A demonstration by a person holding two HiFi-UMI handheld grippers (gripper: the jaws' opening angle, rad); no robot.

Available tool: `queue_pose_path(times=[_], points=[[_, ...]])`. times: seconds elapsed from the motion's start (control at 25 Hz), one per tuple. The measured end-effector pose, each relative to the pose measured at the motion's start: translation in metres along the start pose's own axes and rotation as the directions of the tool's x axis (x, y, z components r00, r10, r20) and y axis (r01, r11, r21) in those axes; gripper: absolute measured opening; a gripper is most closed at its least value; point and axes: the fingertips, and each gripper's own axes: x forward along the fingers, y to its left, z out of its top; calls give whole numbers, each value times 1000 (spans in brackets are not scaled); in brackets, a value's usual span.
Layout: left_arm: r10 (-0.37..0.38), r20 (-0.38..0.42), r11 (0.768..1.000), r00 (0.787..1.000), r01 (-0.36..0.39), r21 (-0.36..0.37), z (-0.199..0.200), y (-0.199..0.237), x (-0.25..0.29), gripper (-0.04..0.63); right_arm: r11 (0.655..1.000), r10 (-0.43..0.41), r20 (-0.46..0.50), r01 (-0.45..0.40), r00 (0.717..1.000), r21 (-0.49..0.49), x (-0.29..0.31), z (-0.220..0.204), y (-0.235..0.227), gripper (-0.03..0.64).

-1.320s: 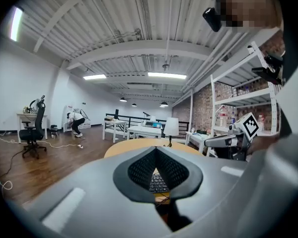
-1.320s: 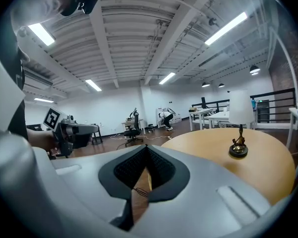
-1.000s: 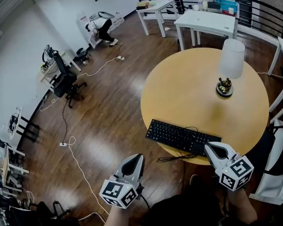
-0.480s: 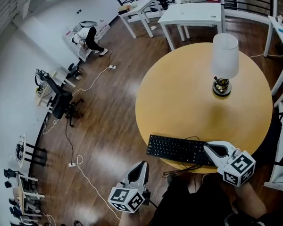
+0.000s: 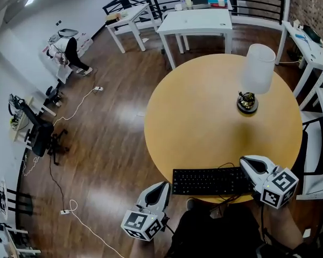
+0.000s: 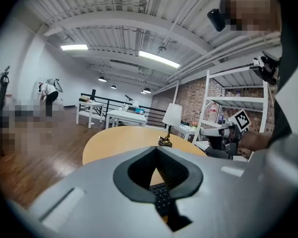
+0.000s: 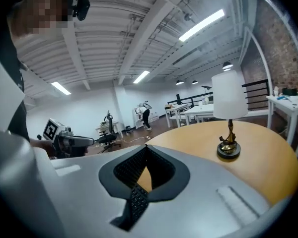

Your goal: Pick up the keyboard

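Observation:
The black keyboard [image 5: 211,181] lies on the near edge of the round yellow table [image 5: 204,117]. My left gripper [image 5: 161,186] is shut and empty, its tip just off the keyboard's left end, beyond the table edge. My right gripper [image 5: 244,160] is also shut and empty, and sits at the keyboard's right end, over the table. In the left gripper view the closed jaws [image 6: 156,148] show keyboard keys [image 6: 162,200] through the gap beneath them. The right gripper view shows the same: shut jaws [image 7: 146,147] over a strip of keys [image 7: 136,200].
A lamp with a white shade [image 5: 257,71] stands on the table's far right. The keyboard's cable [image 5: 226,199] hangs off the near edge. A chair [image 5: 318,160] stands at the right. White tables [image 5: 196,21] and a railing are at the back. A person [image 5: 70,51] bends far left.
Both grippers have moved in toward the keyboard's ends; the left one closed most of the gap to the left end. The view has swung, so the keyboard now lies level across it.

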Motion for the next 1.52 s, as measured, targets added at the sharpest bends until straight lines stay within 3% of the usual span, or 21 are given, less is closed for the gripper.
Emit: queue_pose_path(times=[0.24,0.52,0.8,1.16,1.36,1.52], points=[[-77,-64,997,995,77,-15,-8,29,13,44,991,-124,12,124,992,51,2,8,-10,2],[-23,-114,992,993,8,-129,-32,47,27,44,982,-183,22,181,983,58,-28,26,-51,2],[3,-118,994,993,-15,-105,-34,34,36,44,960,-275,4,274,961,64,-65,20,-99,2],[79,-175,993,981,-93,-73,-47,34,48,44,944,-314,-80,320,946,75,-65,-9,-125,2],[160,-203,980,966,-181,-88,-53,54,53,44,963,-255,-142,264,957,54,-38,-20,-114,2],[195,-254,960,947,-238,-149,-76,72,43,44,976,-195,-177,208,965,58,-23,-31,-115,3]])
